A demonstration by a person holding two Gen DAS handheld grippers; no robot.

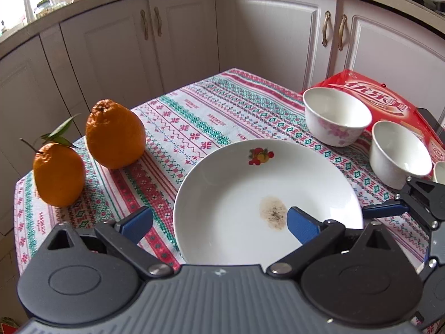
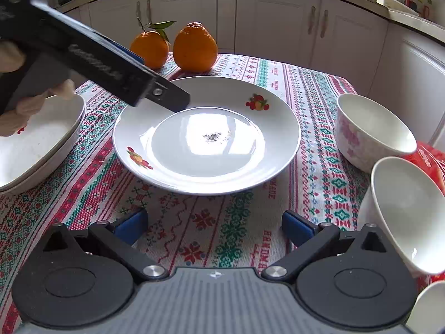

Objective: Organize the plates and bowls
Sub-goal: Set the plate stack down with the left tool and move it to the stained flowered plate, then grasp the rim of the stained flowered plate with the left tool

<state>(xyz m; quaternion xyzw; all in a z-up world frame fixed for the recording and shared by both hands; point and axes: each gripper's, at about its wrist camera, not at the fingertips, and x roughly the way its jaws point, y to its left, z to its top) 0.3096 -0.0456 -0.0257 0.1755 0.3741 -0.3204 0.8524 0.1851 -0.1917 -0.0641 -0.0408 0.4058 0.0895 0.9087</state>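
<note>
A white plate with fruit prints (image 1: pixel 236 194) (image 2: pixel 207 136) lies on the patterned tablecloth and has a dark stain in its middle. My left gripper (image 1: pixel 219 222) is open; its right finger is over the plate, its left finger over the cloth beside the near-left rim. My right gripper (image 2: pixel 214 226) is open and empty over the cloth just in front of the plate. A floral bowl (image 1: pixel 335 115) (image 2: pixel 370 133) and a plain white bowl (image 1: pixel 397 154) (image 2: pixel 403 214) stand to the right. Stacked white plates (image 2: pixel 36 142) sit at the left.
Two oranges (image 1: pixel 114 135) (image 2: pixel 194 47) stand at the table's far-left side. A red box (image 1: pixel 389 105) lies under the bowls at the right. A third white dish (image 2: pixel 428 309) shows at the lower right edge. Kitchen cabinets (image 1: pixel 194 41) surround the table.
</note>
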